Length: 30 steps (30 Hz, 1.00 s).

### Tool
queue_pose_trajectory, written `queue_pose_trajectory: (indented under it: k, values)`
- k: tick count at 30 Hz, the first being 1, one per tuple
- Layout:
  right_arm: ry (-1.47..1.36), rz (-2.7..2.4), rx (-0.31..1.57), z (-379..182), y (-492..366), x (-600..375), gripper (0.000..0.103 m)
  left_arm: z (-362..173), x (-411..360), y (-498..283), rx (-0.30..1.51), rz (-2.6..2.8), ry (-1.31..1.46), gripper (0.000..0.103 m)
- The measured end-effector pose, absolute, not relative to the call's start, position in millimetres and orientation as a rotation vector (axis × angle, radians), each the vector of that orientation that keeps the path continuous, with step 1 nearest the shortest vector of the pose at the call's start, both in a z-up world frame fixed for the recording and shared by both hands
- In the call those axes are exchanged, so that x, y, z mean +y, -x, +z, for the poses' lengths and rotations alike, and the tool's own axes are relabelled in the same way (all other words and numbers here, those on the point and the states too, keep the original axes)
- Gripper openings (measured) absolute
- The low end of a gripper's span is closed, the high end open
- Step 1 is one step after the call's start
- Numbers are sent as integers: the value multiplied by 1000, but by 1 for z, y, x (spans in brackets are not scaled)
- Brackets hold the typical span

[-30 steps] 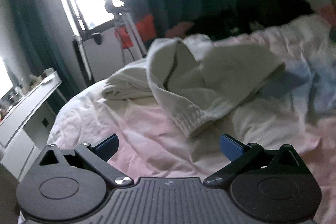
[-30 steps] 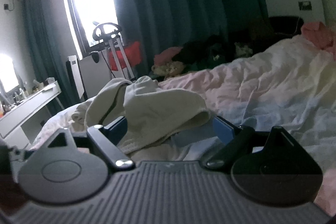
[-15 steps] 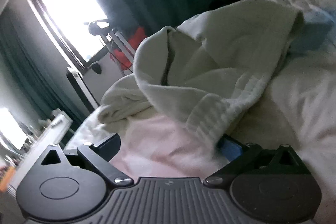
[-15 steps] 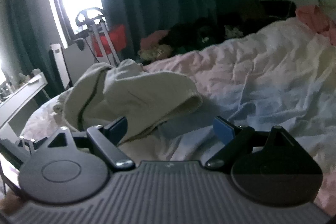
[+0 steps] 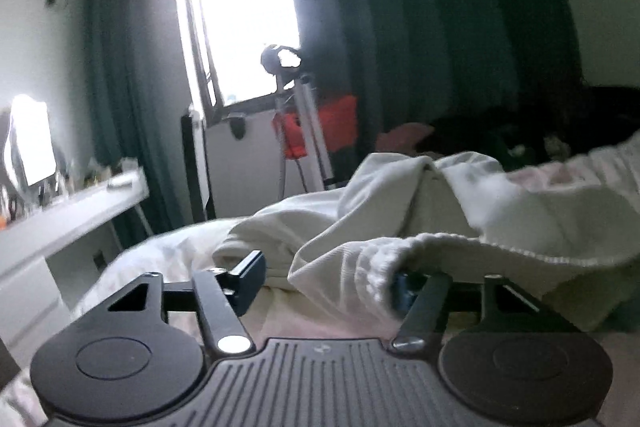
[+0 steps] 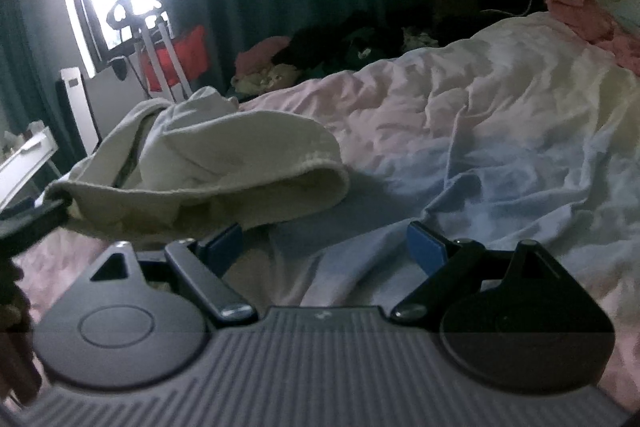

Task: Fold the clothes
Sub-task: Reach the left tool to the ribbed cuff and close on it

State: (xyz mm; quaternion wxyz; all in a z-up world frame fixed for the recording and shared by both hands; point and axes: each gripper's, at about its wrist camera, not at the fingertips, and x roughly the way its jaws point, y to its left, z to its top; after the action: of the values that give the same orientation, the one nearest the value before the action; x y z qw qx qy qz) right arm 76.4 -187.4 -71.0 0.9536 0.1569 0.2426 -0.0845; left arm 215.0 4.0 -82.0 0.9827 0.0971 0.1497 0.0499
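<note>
- Right wrist view: the bed (image 6: 500, 131), under a rumpled pale pink and blue cover, fills the centre and right of the frame.
- Cream sweatshirt (image 6: 224, 163) lies bunched on the bed at left centre, thick and soft, its rounded folded edge towards mid-frame; in the left wrist view its ribbed hem (image 5: 360, 267) sags low at centre.
- Right hand-held gripper (image 6: 326, 249), bottom centre, is released, blue pads wide apart over bare cover, just beside the sweatshirt.
- Left hand-held gripper (image 5: 326, 277) is spread too; the hem drapes over its right finger, the left finger (image 5: 250, 277) clear of cloth.
</note>
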Motion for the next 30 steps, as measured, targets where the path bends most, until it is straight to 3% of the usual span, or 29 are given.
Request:
queue_pose_trajectory:
  k: [2,4,12,24,30]
  values:
    - [-309,-165,497,-73,-78,-184,90,-79,9,-216,321,99,-151,23]
    - [-299,-166,496,-75,-78,-183,90,-73,12,-209,307,117,-113,12]
    - [-282,-164,474,-77,-75,-181,90,-24,24,-142,173,92,-26,10]
    - [-213,-110,361,-53,-43,-166,90,36,78,-36,206,-34,111,9]
    - [-210,-18,334,-46,-33,-155,90,12,114,-16,328,18,21,9]
